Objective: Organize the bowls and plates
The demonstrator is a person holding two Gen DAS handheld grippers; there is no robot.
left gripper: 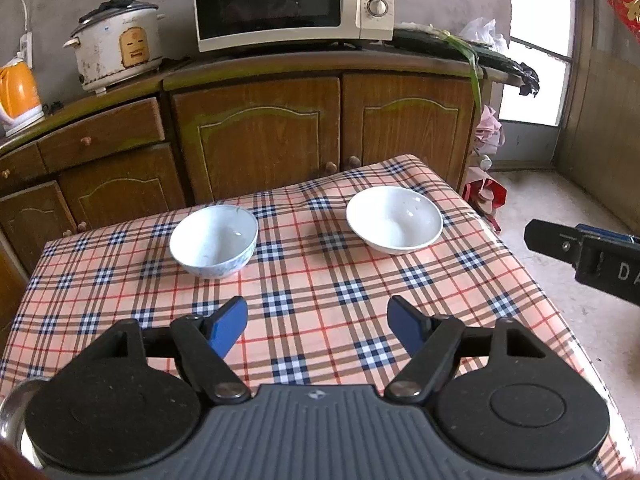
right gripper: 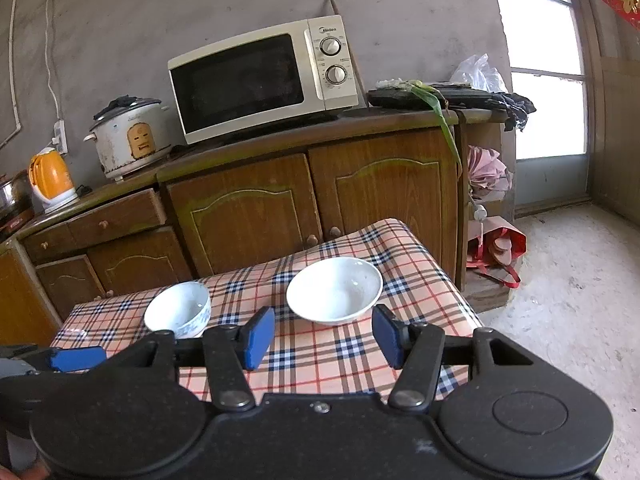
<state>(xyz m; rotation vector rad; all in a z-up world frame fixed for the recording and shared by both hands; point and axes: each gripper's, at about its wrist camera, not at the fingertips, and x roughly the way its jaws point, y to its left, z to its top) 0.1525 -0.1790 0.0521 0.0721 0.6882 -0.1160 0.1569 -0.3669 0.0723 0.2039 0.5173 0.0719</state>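
- Deep bowl (left gripper: 214,240) – left on the checked table (left gripper: 320,288), upright, nothing in it.
- Left gripper (left gripper: 318,326) – jaws apart, nothing between them, short of both bowls.
- Shallow bowl (left gripper: 394,219) – right, well apart from the first, also bare inside.
- Right gripper (right gripper: 323,338) – jaws apart, holding nothing, just before the shallow bowl.

Two empty white bowls sit upright, well apart, on the checked cloth: deeper bowl (left gripper: 214,240) left, wider shallow bowl (left gripper: 394,219) right.
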